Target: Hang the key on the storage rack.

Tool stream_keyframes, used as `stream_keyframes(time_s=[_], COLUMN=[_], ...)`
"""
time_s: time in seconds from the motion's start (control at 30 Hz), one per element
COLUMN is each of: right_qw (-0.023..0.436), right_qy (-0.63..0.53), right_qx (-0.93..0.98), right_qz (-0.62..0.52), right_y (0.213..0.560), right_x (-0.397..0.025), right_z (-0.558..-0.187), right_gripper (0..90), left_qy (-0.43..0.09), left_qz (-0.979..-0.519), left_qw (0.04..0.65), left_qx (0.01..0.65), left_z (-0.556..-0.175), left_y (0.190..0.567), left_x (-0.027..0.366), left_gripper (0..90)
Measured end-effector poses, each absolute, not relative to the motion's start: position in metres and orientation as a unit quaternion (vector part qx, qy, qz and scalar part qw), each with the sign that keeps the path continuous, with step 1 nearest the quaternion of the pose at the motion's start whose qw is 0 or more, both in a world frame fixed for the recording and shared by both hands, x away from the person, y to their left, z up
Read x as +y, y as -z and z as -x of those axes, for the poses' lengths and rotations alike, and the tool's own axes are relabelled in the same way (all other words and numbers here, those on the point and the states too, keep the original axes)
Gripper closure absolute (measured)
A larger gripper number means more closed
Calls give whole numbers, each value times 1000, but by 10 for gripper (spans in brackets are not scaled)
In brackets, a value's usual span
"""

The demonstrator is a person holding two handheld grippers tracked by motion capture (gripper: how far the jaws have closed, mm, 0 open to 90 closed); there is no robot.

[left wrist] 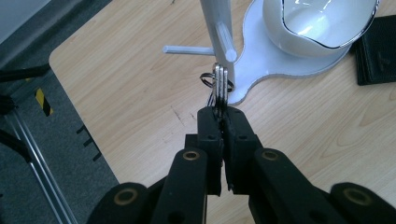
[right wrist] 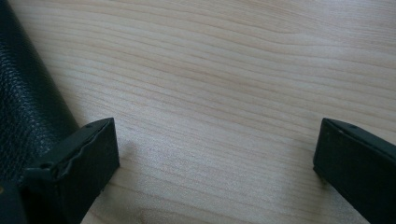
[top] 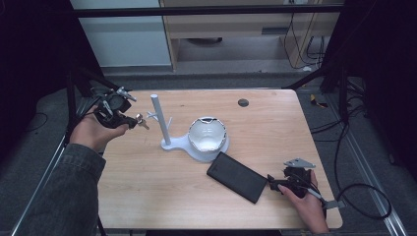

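Claw (left wrist: 223,122) on the left, clamped tight on the keys (left wrist: 219,84), should probably lift the ring (left wrist: 206,79) level with the stand's peg (left wrist: 224,43) and slide it on squarely, while the right claw (right wrist: 215,154) rests wide open and empty on the table (right wrist: 224,70).

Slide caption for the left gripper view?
Left gripper shut on keys, near the white stand's pegs.

This looks like a lab or test room set up for recording. A small wooden table (top: 196,196) stands inside a dark metal frame (top: 206,10) on grey carpet (top: 339,113). Black cables (top: 364,196) trail over the floor past the table's right edge, and plain office cabinets (top: 221,24) stand beyond its far edge.
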State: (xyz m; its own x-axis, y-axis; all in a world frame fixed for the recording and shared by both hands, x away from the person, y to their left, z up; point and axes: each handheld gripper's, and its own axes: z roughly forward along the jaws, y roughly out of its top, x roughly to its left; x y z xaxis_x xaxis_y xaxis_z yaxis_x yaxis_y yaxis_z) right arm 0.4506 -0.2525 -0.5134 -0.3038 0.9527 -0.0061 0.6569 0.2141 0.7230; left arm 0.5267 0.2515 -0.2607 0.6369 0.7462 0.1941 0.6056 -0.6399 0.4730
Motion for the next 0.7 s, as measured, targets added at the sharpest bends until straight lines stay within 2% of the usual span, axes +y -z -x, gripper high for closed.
stream_keyframes(time_s=[0.7], right_qw=[234], right_qy=[-316], right_qx=[743], right_qz=[-541], right_y=[513], right_x=[-253], right_z=[-451], right_gripper=[5], left_qy=[-186], left_qz=[-890], left_qw=[178], left_qx=[375], left_z=[-537], left_y=[260], left_x=[239], left_gripper=[862])
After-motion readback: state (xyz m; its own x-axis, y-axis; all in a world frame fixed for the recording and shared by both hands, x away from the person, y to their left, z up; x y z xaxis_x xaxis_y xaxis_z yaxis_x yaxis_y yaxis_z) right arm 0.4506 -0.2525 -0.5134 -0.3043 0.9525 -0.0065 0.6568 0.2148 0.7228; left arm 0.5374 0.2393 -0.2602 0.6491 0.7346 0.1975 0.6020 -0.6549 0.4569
